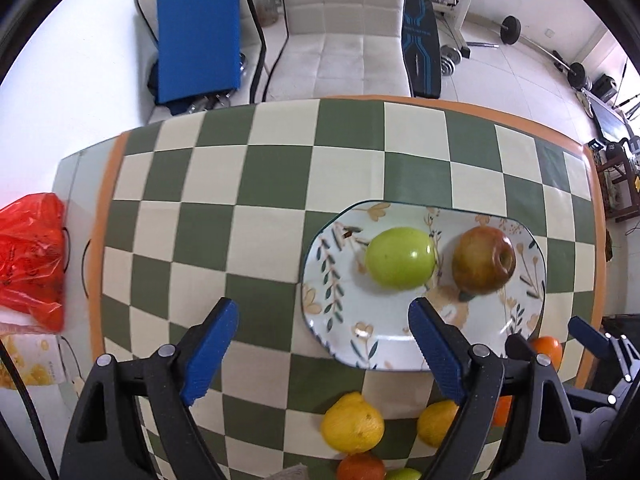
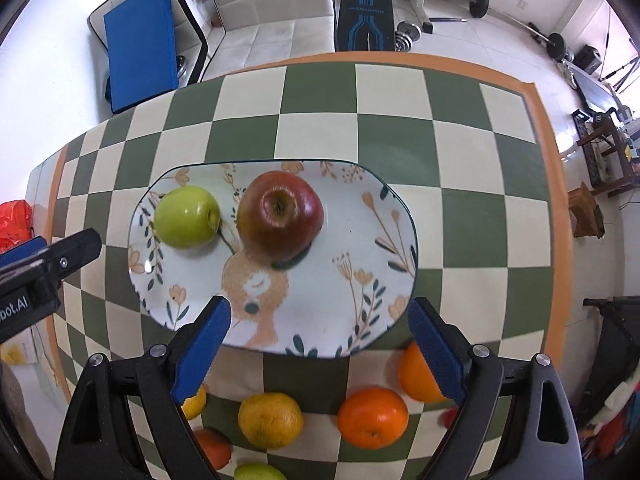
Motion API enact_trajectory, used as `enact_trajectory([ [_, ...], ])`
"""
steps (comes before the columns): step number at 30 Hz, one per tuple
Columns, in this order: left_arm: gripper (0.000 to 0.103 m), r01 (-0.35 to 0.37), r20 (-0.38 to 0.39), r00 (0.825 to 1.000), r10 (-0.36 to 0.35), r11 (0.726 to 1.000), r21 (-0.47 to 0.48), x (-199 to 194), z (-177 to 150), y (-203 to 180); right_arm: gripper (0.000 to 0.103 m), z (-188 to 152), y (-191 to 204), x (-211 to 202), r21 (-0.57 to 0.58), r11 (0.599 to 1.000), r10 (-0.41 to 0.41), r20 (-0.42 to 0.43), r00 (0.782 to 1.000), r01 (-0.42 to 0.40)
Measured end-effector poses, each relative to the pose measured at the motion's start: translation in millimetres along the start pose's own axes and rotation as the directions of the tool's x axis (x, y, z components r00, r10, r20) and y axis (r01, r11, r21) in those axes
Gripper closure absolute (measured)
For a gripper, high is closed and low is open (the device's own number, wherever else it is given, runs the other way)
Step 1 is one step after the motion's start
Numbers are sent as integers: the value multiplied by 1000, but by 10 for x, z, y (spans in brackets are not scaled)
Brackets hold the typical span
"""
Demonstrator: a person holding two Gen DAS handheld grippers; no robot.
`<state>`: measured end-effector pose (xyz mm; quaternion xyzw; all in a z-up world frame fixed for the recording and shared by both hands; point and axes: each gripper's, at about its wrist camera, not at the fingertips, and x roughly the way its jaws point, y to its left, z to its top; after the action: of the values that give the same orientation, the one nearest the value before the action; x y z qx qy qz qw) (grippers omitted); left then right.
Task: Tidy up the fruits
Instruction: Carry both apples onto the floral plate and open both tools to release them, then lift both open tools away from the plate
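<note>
A flowered plate on the checkered cloth holds a green apple and a red apple, side by side. In front of the plate, loose on the cloth, lie yellow citrus and oranges. My left gripper hovers open above the plate's near left edge, nothing between its fingers. My right gripper is open over the plate's near rim, empty. The left gripper's black body shows at the left in the right wrist view.
A red plastic bag sits off the cloth at the table's left end. A white padded chair stands behind the far table edge, with a blue board and gym weights on the floor beyond. More fruit lies at the near table edge.
</note>
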<state>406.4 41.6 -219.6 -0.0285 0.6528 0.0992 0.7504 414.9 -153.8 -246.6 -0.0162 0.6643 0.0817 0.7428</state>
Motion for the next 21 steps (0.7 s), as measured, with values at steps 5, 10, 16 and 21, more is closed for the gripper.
enact_trajectory([
  [5,16,-12,61,998,11,1000,15,-282,-325,-6,11,-250,95,-322,1,1000,-6,61,998,5],
  [10,16,-3,122,993,-1,999,33,-598,-596,-13,11,-480,125,-666,2,1000,-19,123,992,19],
  [16,16,11,177,984,-20,999,47,-945,-863,1,11,-736,121,-1026,19,1000,-9,178,984,6],
  [21,16,19,215,976,-31,998,55,-1182,-1019,24,11,-940,136,-1325,37,999,-7,220,975,-1],
])
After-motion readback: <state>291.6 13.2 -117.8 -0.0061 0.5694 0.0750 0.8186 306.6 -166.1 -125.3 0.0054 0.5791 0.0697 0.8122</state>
